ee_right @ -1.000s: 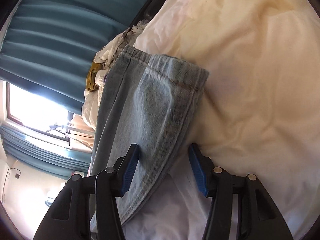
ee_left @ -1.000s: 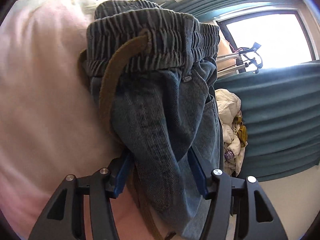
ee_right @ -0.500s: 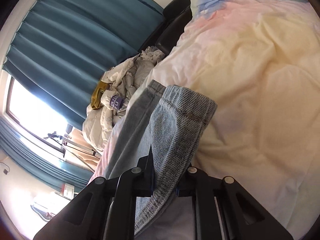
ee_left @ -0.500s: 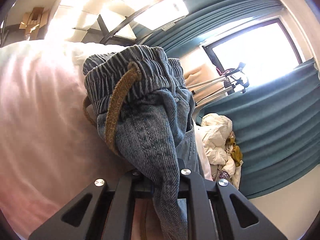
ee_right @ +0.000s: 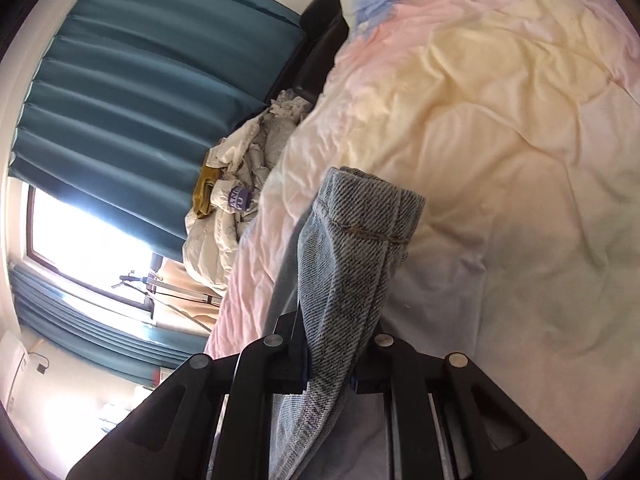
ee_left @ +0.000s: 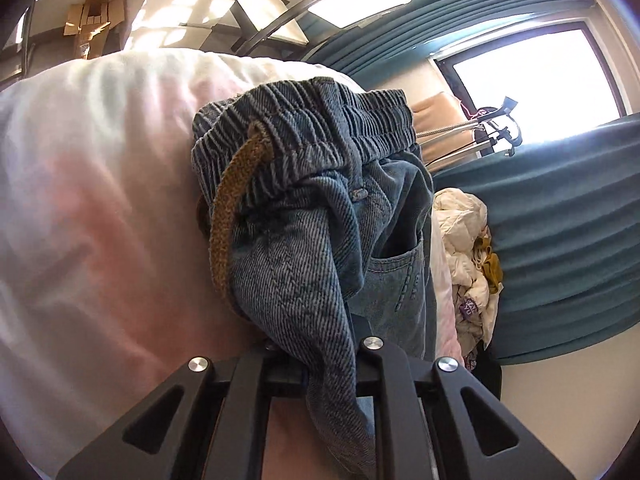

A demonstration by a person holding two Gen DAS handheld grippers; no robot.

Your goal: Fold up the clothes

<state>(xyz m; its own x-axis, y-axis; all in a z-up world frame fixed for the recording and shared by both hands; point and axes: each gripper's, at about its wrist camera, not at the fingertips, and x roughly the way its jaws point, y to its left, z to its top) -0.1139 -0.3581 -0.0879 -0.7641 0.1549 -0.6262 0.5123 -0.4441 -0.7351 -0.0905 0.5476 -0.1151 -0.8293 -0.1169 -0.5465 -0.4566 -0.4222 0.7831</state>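
A pair of blue denim jeans [ee_left: 312, 240] with an elastic waistband and a brown drawstring [ee_left: 228, 216] is bunched in front of the left wrist camera. My left gripper [ee_left: 320, 364] is shut on the fabric just below the waistband. In the right wrist view the pale hem of a jeans leg [ee_right: 360, 232] rises from my right gripper [ee_right: 332, 360], which is shut on it. Both ends are lifted off the bed; the middle of the garment is hidden.
A pastel duvet [ee_right: 500, 128] covers the bed [ee_left: 80, 200]. A heap of white and mustard clothes [ee_right: 236, 200] lies at the bed's edge by teal curtains [ee_right: 132, 92] and a bright window [ee_left: 532, 76]. A dark headboard [ee_right: 320, 52] stands at the far end.
Both grippers went from open around the denim to shut on it, then lifted their ends off the duvet. The views have tilted up toward the ceiling and the curtains.
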